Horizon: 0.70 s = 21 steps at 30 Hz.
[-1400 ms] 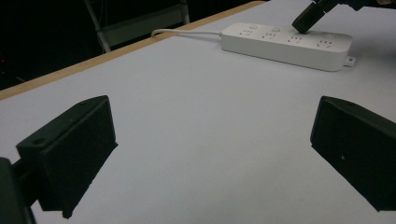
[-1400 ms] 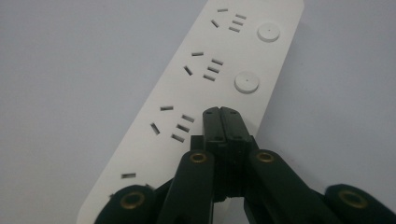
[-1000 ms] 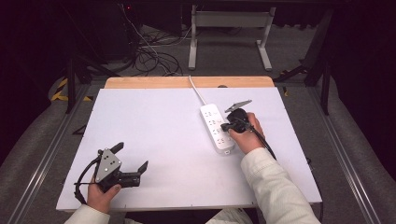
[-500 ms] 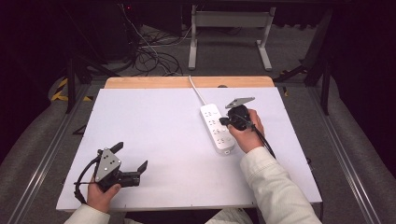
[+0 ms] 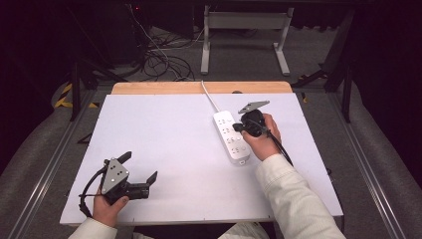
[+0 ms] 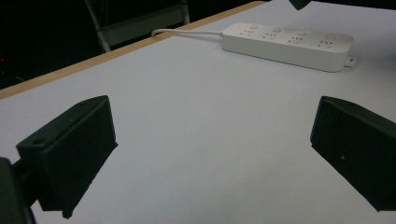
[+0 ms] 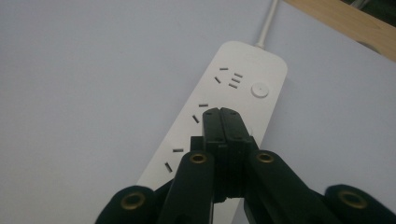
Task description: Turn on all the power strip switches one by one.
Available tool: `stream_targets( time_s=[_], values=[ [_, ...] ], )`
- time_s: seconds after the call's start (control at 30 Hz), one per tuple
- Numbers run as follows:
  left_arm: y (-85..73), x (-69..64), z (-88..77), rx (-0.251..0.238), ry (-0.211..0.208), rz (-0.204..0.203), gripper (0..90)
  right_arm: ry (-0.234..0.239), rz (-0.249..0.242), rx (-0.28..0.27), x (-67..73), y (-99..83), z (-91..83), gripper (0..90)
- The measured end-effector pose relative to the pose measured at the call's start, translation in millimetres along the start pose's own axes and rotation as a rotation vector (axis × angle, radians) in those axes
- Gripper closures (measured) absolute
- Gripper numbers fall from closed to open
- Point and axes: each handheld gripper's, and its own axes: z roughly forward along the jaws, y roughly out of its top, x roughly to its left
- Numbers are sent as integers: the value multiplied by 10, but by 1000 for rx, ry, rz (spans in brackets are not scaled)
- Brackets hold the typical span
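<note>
A white power strip lies flat on the white bench, right of centre, its long axis running from the far edge toward the person and slanting slightly to the right. Its white cord leaves the far end and runs over the wooden strip along the bench's far edge.

The right gripper hovers over the middle of the strip, held in the person's right hand just beside the strip's right flank. In the right gripper view its jaws are pressed together with nothing between them, their tips above the strip's second socket group, short of the round button at the cord end. Whether the tips touch the strip cannot be told.

The left gripper sits near the bench's near-left corner, close to the near edge, in the person's left hand. Its jaws stand wide apart and empty; the left gripper view looks between them across bare surface to the strip, well away.

The whole left and centre of the bench is open between the two grippers. A narrower bare band lies right of the strip, up to the right edge.
</note>
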Motion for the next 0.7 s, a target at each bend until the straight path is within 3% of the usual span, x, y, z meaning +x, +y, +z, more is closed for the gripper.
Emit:
stream_targets(
  time_s=[0.43, 0.7],
  values=[
    [-3, 4, -3, -1, 4, -5, 6, 25, 33, -3, -113, 85, 200, 900],
    [-3, 8, -6, -1, 4, 0, 6, -5, 46, 36, -160, 43, 349, 900]
  ],
)
